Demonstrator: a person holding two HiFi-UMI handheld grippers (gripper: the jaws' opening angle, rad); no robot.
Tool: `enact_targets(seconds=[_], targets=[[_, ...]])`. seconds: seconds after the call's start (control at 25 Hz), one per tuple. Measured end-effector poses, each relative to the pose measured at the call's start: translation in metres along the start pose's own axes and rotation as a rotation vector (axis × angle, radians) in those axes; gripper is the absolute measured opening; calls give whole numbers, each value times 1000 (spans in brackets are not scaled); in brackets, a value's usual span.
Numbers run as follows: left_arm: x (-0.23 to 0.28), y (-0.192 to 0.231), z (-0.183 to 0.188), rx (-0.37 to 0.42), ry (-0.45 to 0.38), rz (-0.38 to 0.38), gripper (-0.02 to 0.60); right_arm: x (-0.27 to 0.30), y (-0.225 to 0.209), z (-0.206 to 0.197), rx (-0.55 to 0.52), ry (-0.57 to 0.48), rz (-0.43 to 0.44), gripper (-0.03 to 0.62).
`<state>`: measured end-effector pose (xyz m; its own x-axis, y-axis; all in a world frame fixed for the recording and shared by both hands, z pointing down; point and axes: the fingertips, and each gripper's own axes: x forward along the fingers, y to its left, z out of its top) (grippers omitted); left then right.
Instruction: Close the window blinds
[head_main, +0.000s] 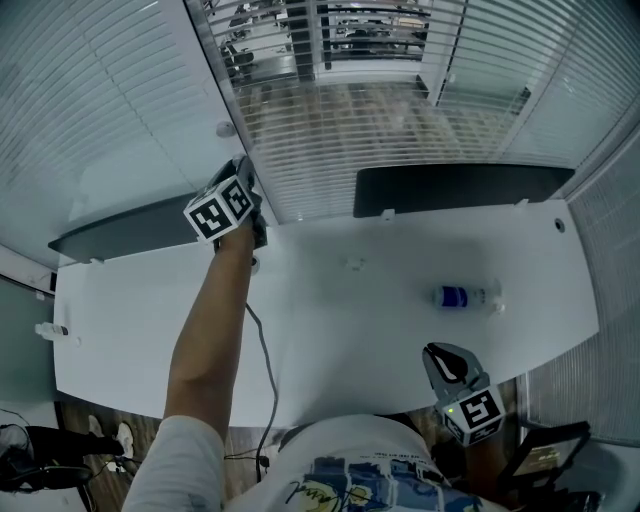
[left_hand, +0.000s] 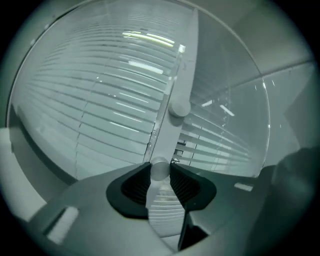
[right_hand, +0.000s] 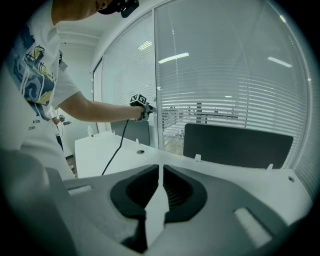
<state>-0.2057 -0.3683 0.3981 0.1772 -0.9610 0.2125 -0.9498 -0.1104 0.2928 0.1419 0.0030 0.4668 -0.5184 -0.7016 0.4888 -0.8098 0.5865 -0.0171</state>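
Window blinds (head_main: 330, 130) hang beyond the counter (head_main: 330, 300) in the head view, left tongs (head_main: 243, 180) at the frame (head_main: 225, 90); left gripper view: tongs clamped on a round knob (left_hand: 159, 169); right gripper view: right tongs (right_hand: 160, 170) closed, empty.

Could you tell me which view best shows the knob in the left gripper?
The left gripper view: the knob is close, pinched by the left gripper. In the head view the gripper covers it; in the right gripper view it is too far to see.
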Motion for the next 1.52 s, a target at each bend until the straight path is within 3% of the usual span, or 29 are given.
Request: enact_targets(seconds=[0.08, 0.16, 0.2, 0.44, 0.52, 1.12, 1.24, 1.52], targets=[[0, 1, 0, -131, -14, -27, 126, -1, 0, 0, -2, -3, -1, 17], [0, 2, 1, -202, -23, -39, 126, -1, 0, 1, -4, -6, -1, 17], [0, 2, 1, -192, -22, -36, 126, -1, 0, 0, -2, -6, 0, 17], [2, 0, -1, 61, 29, -9, 140, -4, -3, 0, -1, -5, -11, 17], [-1, -1, 1, 189, 45, 4, 179, -5, -3, 0, 1, -3, -13, 17], [-7, -26, -2, 1403, 86, 69, 178, -4, 2, 1, -2, -8, -4, 17], [-5, -26, -6, 1537, 108, 68, 176, -4, 2, 0, -5, -7, -6, 17], [3, -17, -10, 1689, 136, 94, 158, -6, 4, 2, -3, -7, -13, 17]])
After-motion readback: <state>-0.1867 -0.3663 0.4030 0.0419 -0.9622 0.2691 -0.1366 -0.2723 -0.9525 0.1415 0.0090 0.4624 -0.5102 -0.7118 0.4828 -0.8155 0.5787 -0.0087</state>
